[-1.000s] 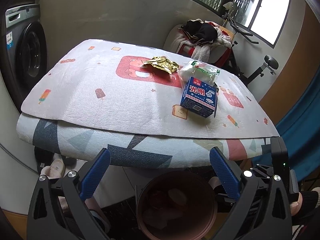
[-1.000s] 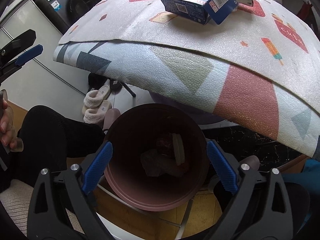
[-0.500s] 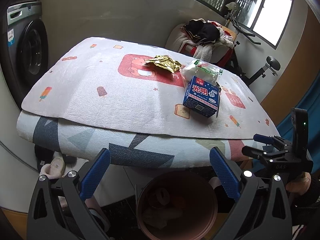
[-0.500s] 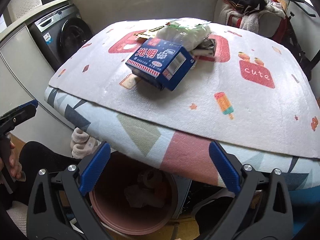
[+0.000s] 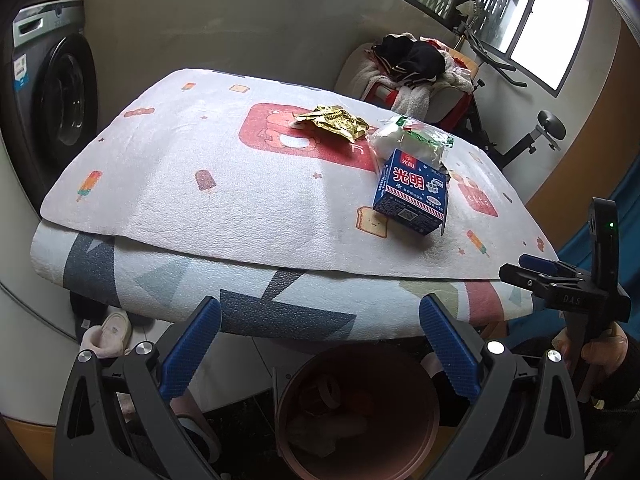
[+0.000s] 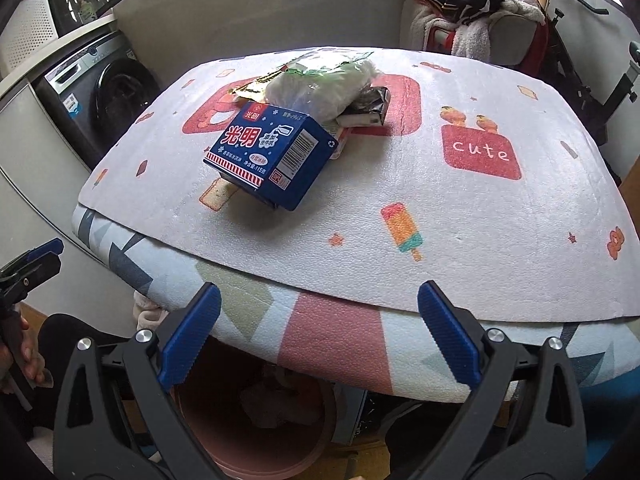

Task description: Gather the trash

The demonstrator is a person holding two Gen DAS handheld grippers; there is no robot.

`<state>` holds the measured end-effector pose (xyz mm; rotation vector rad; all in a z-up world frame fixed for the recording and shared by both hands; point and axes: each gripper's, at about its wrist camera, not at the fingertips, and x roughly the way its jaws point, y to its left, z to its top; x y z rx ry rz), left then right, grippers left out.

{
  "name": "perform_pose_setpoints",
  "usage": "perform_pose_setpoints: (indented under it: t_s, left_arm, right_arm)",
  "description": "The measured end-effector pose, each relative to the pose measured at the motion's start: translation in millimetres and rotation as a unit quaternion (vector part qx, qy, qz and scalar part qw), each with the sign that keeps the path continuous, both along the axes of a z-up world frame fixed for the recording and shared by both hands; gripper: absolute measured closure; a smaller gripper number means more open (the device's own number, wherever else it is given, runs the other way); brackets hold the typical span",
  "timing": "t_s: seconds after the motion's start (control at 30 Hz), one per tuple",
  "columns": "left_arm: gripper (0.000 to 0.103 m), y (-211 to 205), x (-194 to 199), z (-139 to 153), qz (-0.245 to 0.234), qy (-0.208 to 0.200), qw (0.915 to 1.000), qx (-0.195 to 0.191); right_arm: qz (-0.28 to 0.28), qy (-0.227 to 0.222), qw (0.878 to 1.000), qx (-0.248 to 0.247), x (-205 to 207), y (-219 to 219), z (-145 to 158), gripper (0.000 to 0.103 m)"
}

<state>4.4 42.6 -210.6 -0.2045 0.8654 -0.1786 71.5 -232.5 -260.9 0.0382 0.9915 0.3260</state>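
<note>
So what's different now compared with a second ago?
The right tongs have swung up from over the pink bin to face the blue carton on the table, open and empty. The left tongs stayed open. The carton, gold wrapper and plastic bag haven't moved.

- A plain pale plaster wall [image 5: 240, 20] runs behind the table.
- A dark grey front-loading washing machine [image 5: 52, 92] stands against the left wall.
- Barred windows with lattice grilles [image 5: 520, 12] let in daylight at the upper right.
- A chair heaped with white, black and red clothes [image 5: 412, 68] sits past the table's far edge.
- What looks like a black exercise bike [image 5: 540, 136] stands beside it.
- A fluffy pale slipper [image 5: 112, 332] lies on the floor beneath the near left corner.
</note>
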Motion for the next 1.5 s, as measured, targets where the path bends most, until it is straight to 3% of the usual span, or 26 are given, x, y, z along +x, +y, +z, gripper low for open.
perform_pose_setpoints:
  t_s: [0.2,0.4,0.6,0.77,0.87,0.93,1.0,1.13,1.3,1.5]
  left_arm:
    - [0.006,14,10,3,0.012,-0.008,0.9999,0.004]
    - [0.006,39,18,3,0.039,-0.012,0.9991,-0.007]
    - [0.006,59,18,-6,0.060,-0.005,0.9980,-0.019]
    - [0.006,71,17,-17,0.073,0.004,0.9969,-0.028]
    - [0.006,76,18,-21,0.078,0.008,0.9963,-0.033]
    - [0.006,78,21,-24,0.080,0.010,0.9961,-0.036]
    - [0.006,79,25,-27,0.080,0.014,0.9960,-0.038]
    - [0.006,78,41,-29,0.072,0.019,0.9962,-0.045]
    - [0.006,67,83,-24,0.049,0.023,0.9928,-0.107]
    - [0.006,42,164,-23,0.044,0.045,0.9739,-0.218]
  right_arm:
    - [-0.003,0.007,1.000,0.018,31,28,8,0.006]
    - [-0.039,0.025,0.998,0.039,78,66,11,0.006]
    - [-0.119,0.040,0.992,0.021,122,92,0,0.006]
    - [-0.162,0.057,0.984,-0.040,146,105,-17,0.006]
    - [-0.157,0.066,0.985,-0.035,149,106,-23,0.006]
    - [-0.143,0.056,0.988,-0.013,146,104,-20,0.014]
    - [-0.141,0.044,0.988,-0.037,142,104,-17,0.015]
    - [-0.116,0.026,0.993,-0.019,127,95,-11,0.015]
    - [-0.088,-0.004,0.996,-0.010,104,78,-3,0.015]
    - [-0.116,-0.030,0.993,-0.019,98,38,5,0.015]
